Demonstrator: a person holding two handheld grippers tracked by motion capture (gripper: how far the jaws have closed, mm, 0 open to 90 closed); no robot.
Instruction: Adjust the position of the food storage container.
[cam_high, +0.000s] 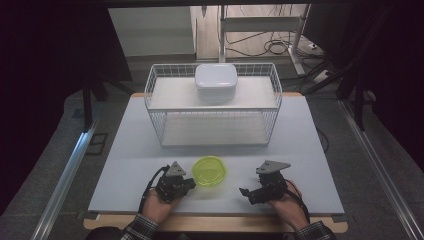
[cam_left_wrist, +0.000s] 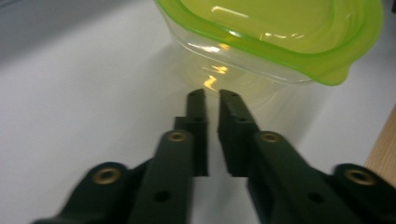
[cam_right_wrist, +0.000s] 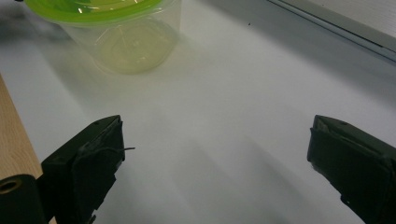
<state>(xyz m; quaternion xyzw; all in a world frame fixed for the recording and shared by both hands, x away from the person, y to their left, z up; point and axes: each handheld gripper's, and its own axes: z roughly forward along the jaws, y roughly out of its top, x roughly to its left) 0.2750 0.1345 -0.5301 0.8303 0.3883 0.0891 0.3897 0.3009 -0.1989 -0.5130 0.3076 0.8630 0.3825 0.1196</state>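
A clear tub (cam_high: 209, 171) (green lid on) stands upright near the table's front.

Pale table top (cam_high: 130, 165) with a wooden edge, grey floor (cam_high: 45, 165), metal rails on both sides, dark corners, cables (cam_high: 270, 47) by a white frame at the back

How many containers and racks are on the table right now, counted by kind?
Clear plastic tub with green lid: 1, at the front between the left gripper and right gripper
White lidded plastic box: 1, on the rack's upper shelf
White wire rack: 1
Total: 3
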